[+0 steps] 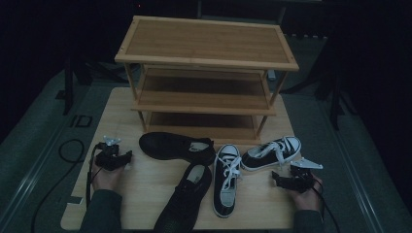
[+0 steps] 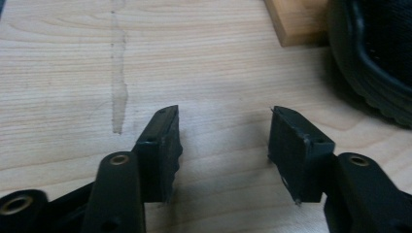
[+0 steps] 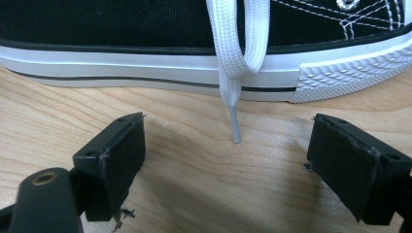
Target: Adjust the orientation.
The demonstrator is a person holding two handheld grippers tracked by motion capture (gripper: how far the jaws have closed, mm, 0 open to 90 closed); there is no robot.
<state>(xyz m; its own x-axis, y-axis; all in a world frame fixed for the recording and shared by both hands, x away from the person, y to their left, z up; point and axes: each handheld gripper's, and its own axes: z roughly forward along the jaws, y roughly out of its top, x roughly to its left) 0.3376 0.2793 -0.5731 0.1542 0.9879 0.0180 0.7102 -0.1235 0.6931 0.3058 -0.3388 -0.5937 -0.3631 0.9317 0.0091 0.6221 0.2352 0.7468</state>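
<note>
Two black shoes and two black-and-white sneakers lie on the wooden table [image 1: 145,182] in front of a three-tier wooden rack [image 1: 206,43]. One black shoe [image 1: 176,146] lies sideways by the rack; the other [image 1: 187,199] points toward the front edge. One sneaker [image 1: 227,179] stands lengthwise, the second sneaker [image 1: 272,152] lies at the right. My left gripper [image 1: 127,156] [image 2: 223,141] rests open at the left, bare wood between its jaws, a black shoe's sole [image 2: 374,73] to its right. My right gripper [image 1: 276,177] [image 3: 226,160] stands open just short of the sneaker's side [image 3: 194,43], whose white lace [image 3: 235,58] hangs down between the jaws.
The rack's foot [image 2: 296,22] stands close ahead of my left gripper. A black cable [image 1: 63,160] trails off the table's left side over the grey floor. Dark stands and legs surround the table.
</note>
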